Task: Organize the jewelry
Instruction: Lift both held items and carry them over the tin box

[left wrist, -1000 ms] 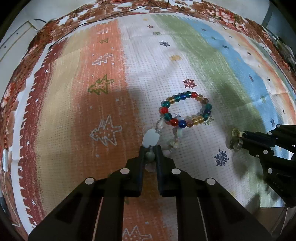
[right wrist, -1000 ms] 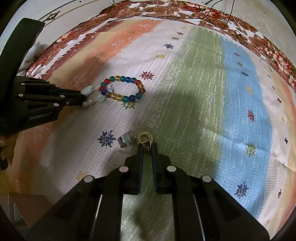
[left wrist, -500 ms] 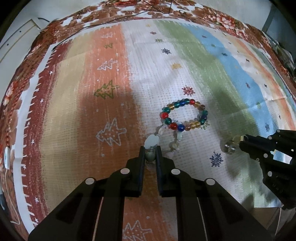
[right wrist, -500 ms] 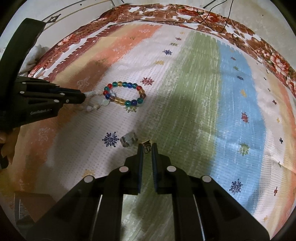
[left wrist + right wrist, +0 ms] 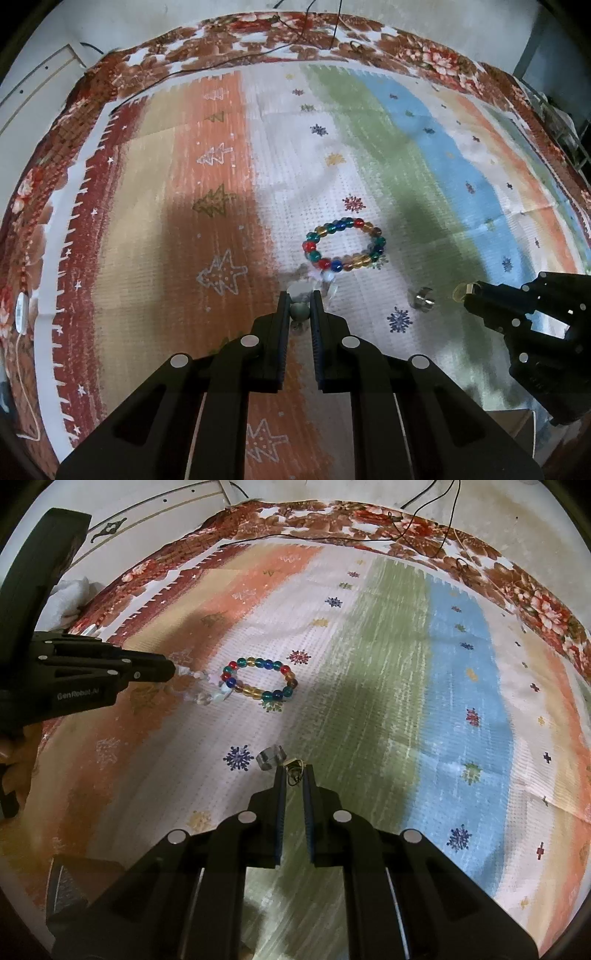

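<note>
Between right hand-held gripper (image 5: pixel 293 773) fingers: indistinct trinket (image 5: pixel 294 770)

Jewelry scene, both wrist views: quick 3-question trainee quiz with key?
1. True or false: the multicolored bead bracelet is held by a gripper.
2. What does the left gripper pinch? A) pale bead strand B) silver ring C) cable
3. What is in the right gripper?

Key: 1 false, it lies on the striped cloth. 2 A. 3 a small gold wire piece.

Two wrist fisheyes, angled steeply down – sharing bead bracelet (image 5: pixel 345 245) (image 5: pixel 258 679)
</note>
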Tool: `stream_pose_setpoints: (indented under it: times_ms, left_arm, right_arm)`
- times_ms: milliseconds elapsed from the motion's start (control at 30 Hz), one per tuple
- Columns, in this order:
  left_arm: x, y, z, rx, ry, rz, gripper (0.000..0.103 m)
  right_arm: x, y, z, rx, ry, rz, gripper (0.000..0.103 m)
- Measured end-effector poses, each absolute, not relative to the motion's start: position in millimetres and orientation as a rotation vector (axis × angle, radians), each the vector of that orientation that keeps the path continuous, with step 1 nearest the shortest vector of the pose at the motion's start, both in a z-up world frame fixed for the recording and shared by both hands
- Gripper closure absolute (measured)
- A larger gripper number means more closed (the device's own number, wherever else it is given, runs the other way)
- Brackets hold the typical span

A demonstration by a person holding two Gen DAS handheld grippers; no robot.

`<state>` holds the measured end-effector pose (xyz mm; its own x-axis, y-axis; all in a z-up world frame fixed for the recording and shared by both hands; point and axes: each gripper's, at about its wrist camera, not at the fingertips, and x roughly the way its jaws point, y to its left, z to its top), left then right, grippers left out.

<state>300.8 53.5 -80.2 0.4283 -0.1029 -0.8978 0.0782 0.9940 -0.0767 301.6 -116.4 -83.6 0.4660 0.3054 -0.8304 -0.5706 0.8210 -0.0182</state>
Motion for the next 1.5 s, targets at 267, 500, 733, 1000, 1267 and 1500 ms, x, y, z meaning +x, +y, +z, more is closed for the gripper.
stream_pose_setpoints:
  times_ms: [267, 500, 733, 1000, 1267, 1500]
  left_arm:
    - [289.5, 50.2, -62.1, -0.037, 1.088, -0.131, 0.092]
    - [274.3, 44.0, -47.4, -0.044, 1.06, -0.147, 0.092]
    - [255.8, 35.9, -31.2, -0.051, 1.028, -0.161, 0.092]
    - [231.2, 30.6, -16.3, -0.073, 0.989, -0.179, 0.092]
    - [208.0, 27.8, -1.7, -0.104, 0.953, -0.198, 0.092]
    - [183.9, 21.1, 9.5, -0.113, 0.922, -0.235, 0.092]
  right_arm:
    - [289.0, -123.9, -70.3, -0.293, 0.922, 0.551, 0.093]
    - [276.3, -131.6, -60.6, -0.274, 0.903, 0.54, 0.093]
    - [262.6, -138.5, -49.5, -0.267, 0.88, 0.53, 0.093]
    - [239.3, -145.5, -34.9, -0.253, 0.846, 0.537, 0.093]
    - [215.2, -152.3, -21.4, -0.219, 0.813, 0.549, 0.093]
    - [192.7, -155.6, -13.7, -0.205, 0.796, 0.564, 0.093]
